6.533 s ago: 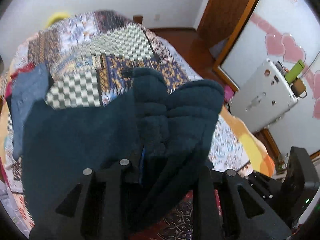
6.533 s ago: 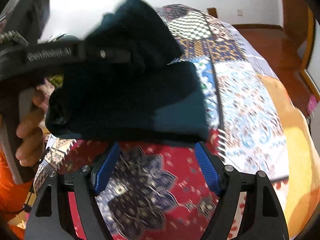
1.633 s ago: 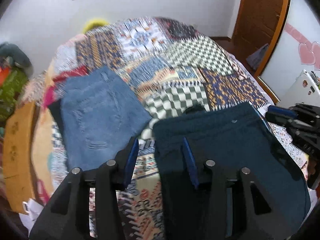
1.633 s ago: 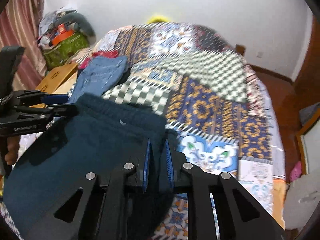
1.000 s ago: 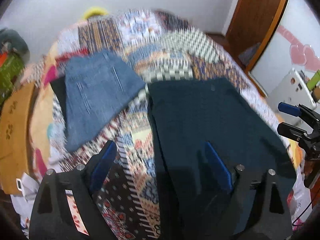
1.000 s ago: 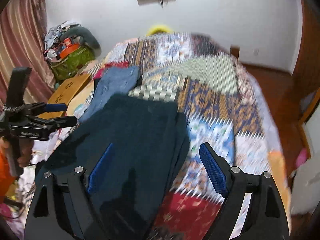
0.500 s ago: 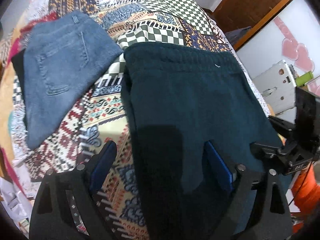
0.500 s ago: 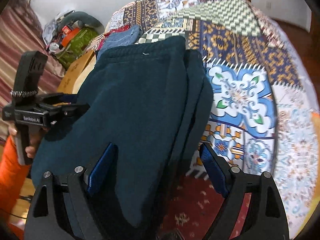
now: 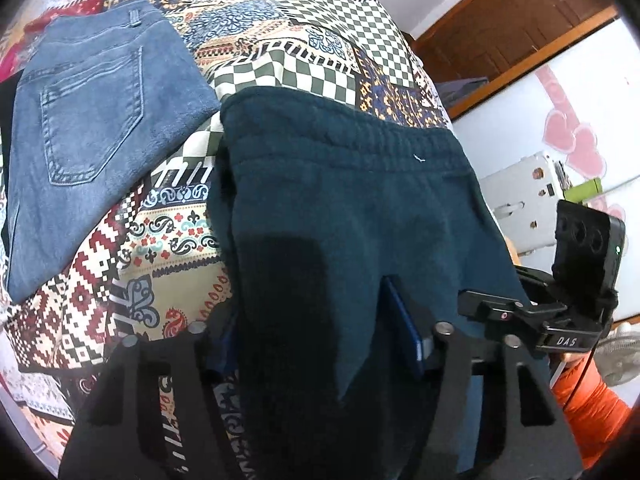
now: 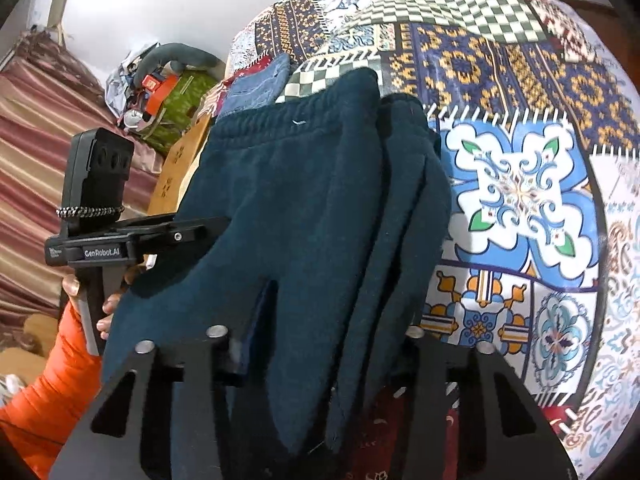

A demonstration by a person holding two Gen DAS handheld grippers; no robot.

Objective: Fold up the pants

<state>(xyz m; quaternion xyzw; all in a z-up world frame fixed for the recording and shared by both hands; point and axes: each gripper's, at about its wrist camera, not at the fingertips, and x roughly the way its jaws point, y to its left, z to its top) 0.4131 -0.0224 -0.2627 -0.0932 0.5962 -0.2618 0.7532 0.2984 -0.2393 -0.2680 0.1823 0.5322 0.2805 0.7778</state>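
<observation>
Closing on the dark teal pants with both grippers is what you were doing at this point. Pants lay folded on the patchwork bedspread, waistband at the far end, near edge bunched up toward both cameras.

Left gripper: jaws were closing, near-left part of the pants between them. Blue pad of the right-hand finger sat against the fabric; the other finger was mostly hidden behind the cloth, so I couldn't confirm both pads pressed. Can't tell if that grip had seated.

Right gripper: jaws were closing too, with the stacked layers at the pants' near-right edge between the fingers. Cloth draped over both fingers and hid the pads. Same verdict: fabric in the gap, clamp not confirmed.

From the right wrist view, your left hand was wrapped on the left gripper's handle, orange sleeve below it. In the left wrist view the right gripper showed at the pants' right edge.

Folded blue jeans lay flat on the bedspread just left of the pants, back pocket up, apart from them. White appliance stood off the bed to the right. Pile of clutter sat by the far-left wall.
</observation>
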